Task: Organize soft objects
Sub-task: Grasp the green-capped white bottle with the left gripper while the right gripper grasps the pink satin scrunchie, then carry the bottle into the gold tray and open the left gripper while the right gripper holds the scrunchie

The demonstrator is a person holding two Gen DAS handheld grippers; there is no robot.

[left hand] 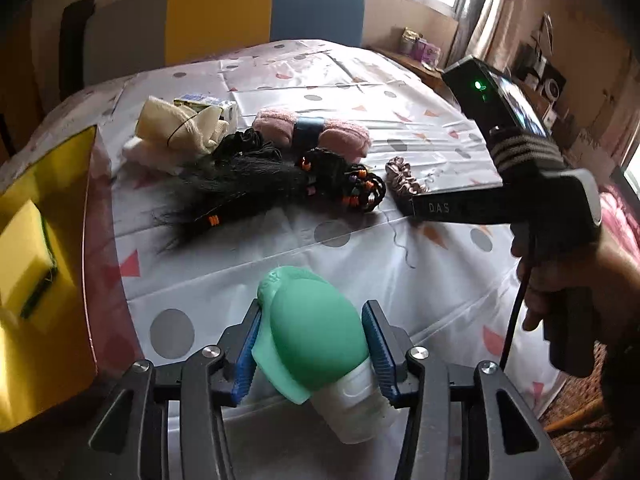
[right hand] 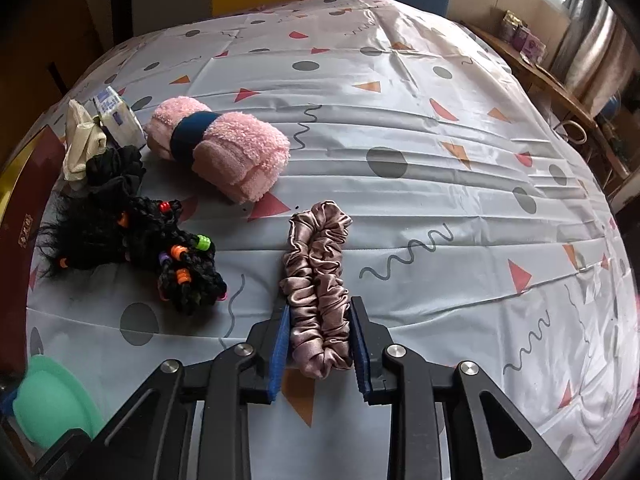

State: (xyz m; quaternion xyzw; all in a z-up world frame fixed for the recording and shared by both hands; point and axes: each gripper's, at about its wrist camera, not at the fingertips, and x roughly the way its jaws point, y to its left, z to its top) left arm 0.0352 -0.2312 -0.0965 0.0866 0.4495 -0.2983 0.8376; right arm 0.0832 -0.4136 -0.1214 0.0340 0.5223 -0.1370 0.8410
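Observation:
My left gripper [left hand: 312, 344] is shut on a green silicone bottle [left hand: 316, 328] with a white cap, held above the table's near edge; the bottle also shows in the right wrist view [right hand: 52, 400]. My right gripper [right hand: 320, 344] is shut on a mauve satin scrunchie [right hand: 318, 280] that lies on the tablecloth; it also shows in the left wrist view [left hand: 404, 178]. On the table lie a rolled pink towel [right hand: 224, 148] with a blue band, black beaded braids [right hand: 176, 248], a black scrunchie [right hand: 116, 168] and a cream cloth [right hand: 82, 144].
A yellow box [left hand: 44, 240] with a yellow sponge [left hand: 28, 256] stands at the table's left edge. A tissue packet [right hand: 114, 114] lies behind the cream cloth. A patterned tablecloth [right hand: 440, 160] covers the table. A yellow and blue chair [left hand: 264, 12] stands behind.

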